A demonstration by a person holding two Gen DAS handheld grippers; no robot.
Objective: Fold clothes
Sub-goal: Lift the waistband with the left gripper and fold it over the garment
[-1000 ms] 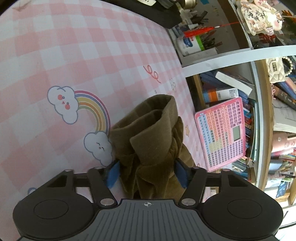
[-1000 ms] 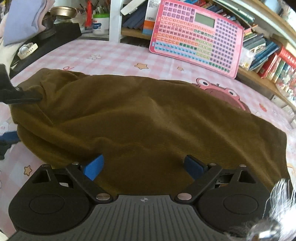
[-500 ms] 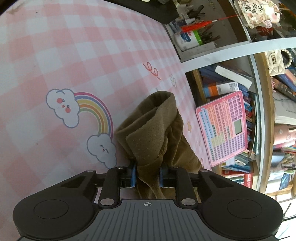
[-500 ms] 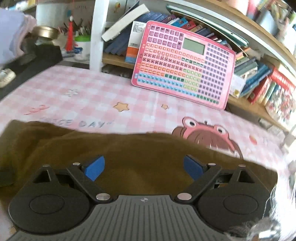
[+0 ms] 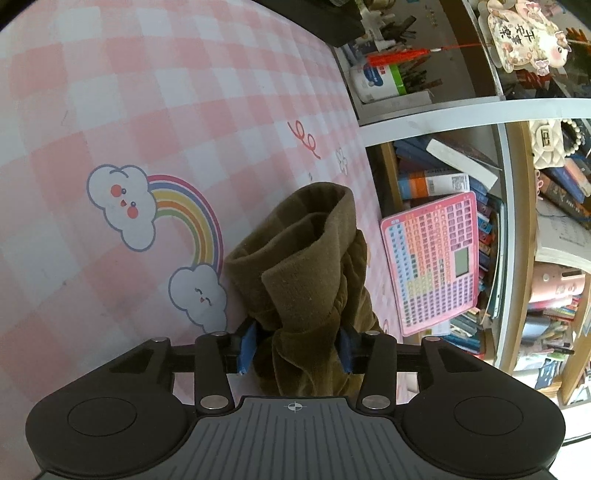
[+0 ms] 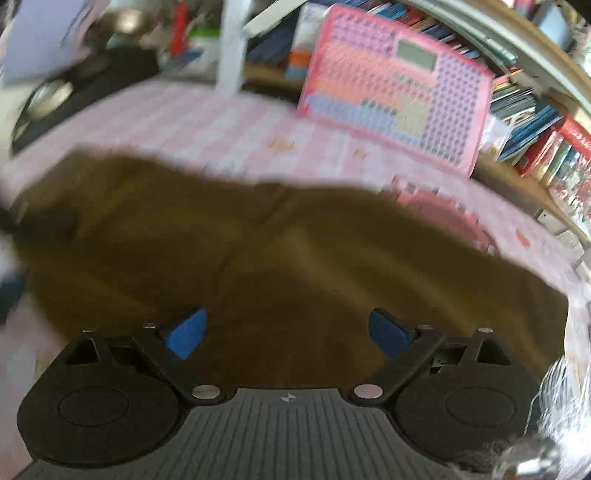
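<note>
The brown garment [image 5: 310, 280] lies on a pink-and-white checked cloth [image 5: 155, 92] printed with a rainbow between two clouds [image 5: 162, 229]; in the right wrist view it spreads wide and flat across the cloth, badly blurred. A bunched end of it stands between the blue pads of the left gripper [image 5: 297, 345], whose jaws are opening; the fabric still fills the gap and touches both pads. The right gripper [image 6: 288, 332] hangs over the garment with its jaws spread wide and nothing pinched between them. A pink keypad board [image 5: 432, 262] with a small grey screen leans against a bookshelf [image 5: 443, 177] just beyond the cloth's far edge; its key markings are too small to read. Behind the cloth stands a white pen pot with a green band [image 5: 380, 79]; its blue label is illegible. A pink plaque [image 5: 521, 33] above carries dark characters that I cannot read with certainty.
</note>
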